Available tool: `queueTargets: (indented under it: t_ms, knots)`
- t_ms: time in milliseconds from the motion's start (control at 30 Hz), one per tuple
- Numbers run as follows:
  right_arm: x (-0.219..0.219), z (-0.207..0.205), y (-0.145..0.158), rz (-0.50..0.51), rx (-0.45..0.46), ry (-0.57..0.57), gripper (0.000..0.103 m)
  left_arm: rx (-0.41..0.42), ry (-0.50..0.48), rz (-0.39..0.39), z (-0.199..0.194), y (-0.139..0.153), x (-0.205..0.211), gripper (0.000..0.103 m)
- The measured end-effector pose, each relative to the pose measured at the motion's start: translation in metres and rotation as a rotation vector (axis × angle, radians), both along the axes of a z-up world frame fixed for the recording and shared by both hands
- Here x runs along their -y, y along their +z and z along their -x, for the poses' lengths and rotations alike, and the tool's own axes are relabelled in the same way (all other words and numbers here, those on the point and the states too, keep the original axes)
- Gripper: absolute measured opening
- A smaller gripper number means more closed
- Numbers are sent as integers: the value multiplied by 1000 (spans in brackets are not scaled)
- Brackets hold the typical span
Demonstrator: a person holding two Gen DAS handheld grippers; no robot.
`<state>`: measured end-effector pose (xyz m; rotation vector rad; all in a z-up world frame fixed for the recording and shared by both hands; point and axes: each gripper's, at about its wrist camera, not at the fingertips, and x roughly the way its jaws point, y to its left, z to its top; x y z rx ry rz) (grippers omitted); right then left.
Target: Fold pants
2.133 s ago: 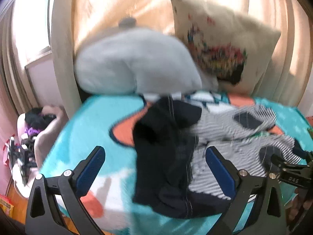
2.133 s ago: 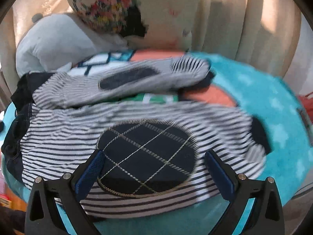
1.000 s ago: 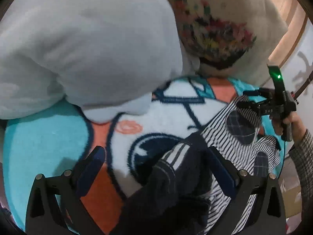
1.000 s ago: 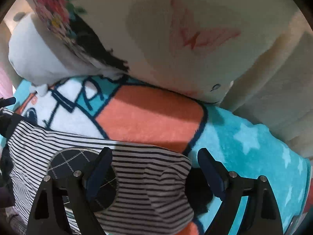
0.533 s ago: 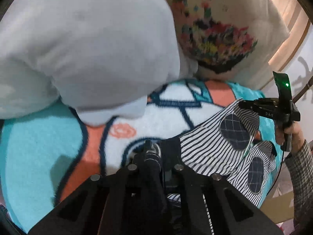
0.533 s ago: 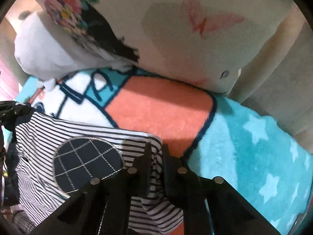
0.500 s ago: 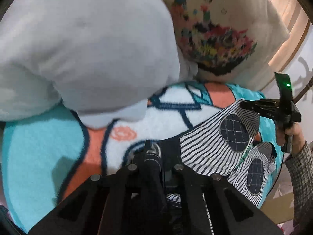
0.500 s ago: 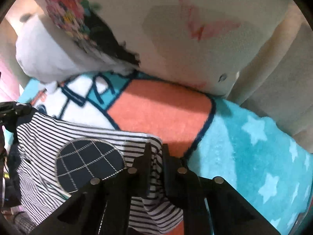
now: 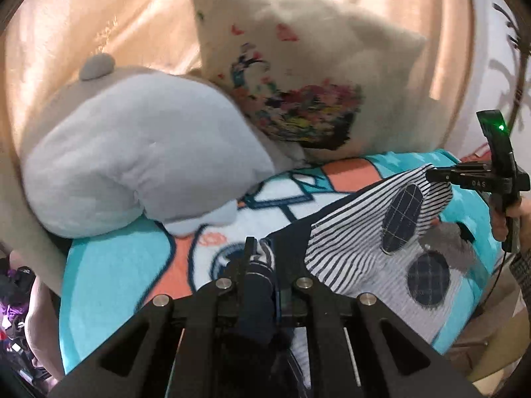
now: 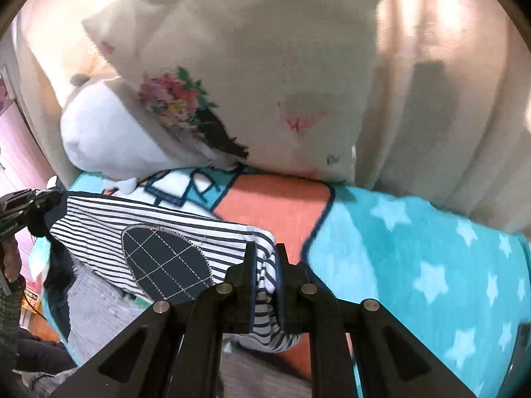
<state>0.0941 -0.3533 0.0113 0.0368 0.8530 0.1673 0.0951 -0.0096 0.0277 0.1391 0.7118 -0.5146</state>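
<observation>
Both ends pinched, pants lifted over the bed.

My left gripper (image 9: 262, 258) is clamped on the dark waistband end; the striped pants (image 9: 358, 242) sag between, above the blanket (image 10: 415, 252); my right gripper (image 10: 265, 265) is clamped on the hem. The cloth looks soft, light and droopy, so I'd grip edges and corners.

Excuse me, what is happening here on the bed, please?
A person is folding striped pants on a bed covered by a colourful blanket. The left gripper is shut on the dark waistband end, and the right gripper is shut on a striped leg end. Between the two grips the fabric is raised off the blanket. A grey plush toy and a flowered pillow lie behind.
</observation>
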Motion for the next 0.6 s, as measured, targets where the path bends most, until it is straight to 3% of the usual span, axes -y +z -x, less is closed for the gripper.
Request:
queueTargets:
  t_ms: [267, 467, 600]
  knots:
    - [-7, 89, -24, -35, 53, -17, 11, 48, -5, -10, 75, -24, -9, 12]
    - [-10, 135, -51, -76, 44, -50, 11, 29, -13, -75, 110, -61, -8, 12]
    - [-7, 156, -66, -95, 44, -86, 14, 0, -15, -135, 118, -84, -13, 18]
